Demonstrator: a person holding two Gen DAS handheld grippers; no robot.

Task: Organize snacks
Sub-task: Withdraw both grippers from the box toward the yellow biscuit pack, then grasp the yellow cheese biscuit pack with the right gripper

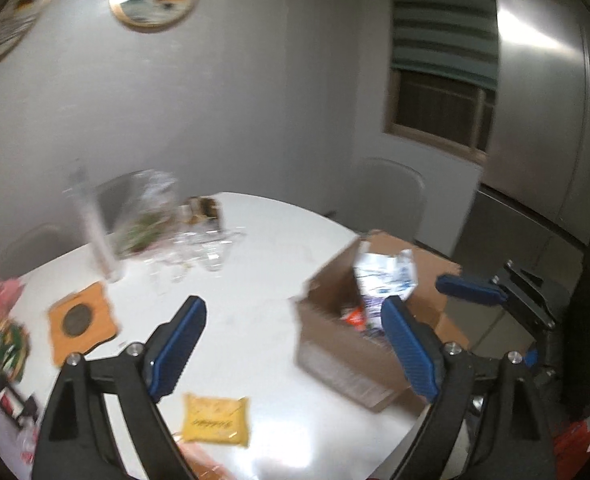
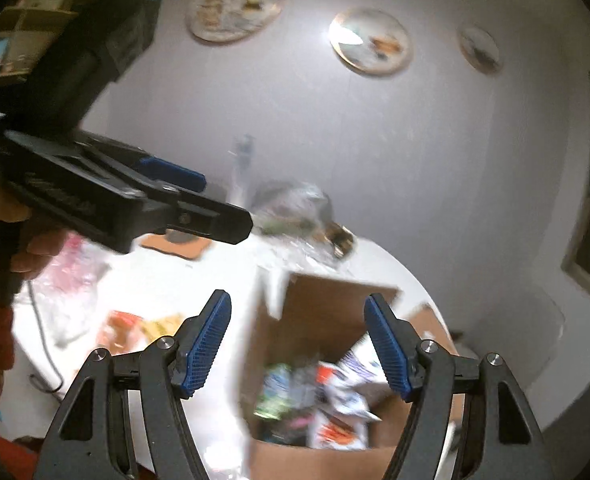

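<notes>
Snacks sitting piled in an open cardboard box [image 2: 323, 320] near the right edge of the white counter [image 1: 255, 280], mostly crinkled packets in white, orange and green, all too blurred for reading. One white-and-blue packet [image 1: 383, 276] sticking up above the box rim in the left wrist view. A yellow packet [image 1: 216, 420] lying flat on the counter, well apart from the box and below the left gripper's [image 1: 295, 352] near finger. Left gripper hanging over the counter with jaws standing wide apart, gripping nothing. Right gripper [image 2: 299, 348] hovering above the box opening, jaws parted too and holding nothing, its blue pads [image 2: 207, 348] framing the packets below. An orange coaster [image 1: 81, 320] with a dark round centre resting on the counter to the left, clear glassware [image 1: 187, 248] and a crumpled plastic bag [image 1: 147, 212] crowding the far side. Decorative plates [image 2: 369, 42] hanging on the pale wall behind. A hand [image 2: 35, 256] gripping the left gripper's handle, showing in the right wrist view.
</notes>
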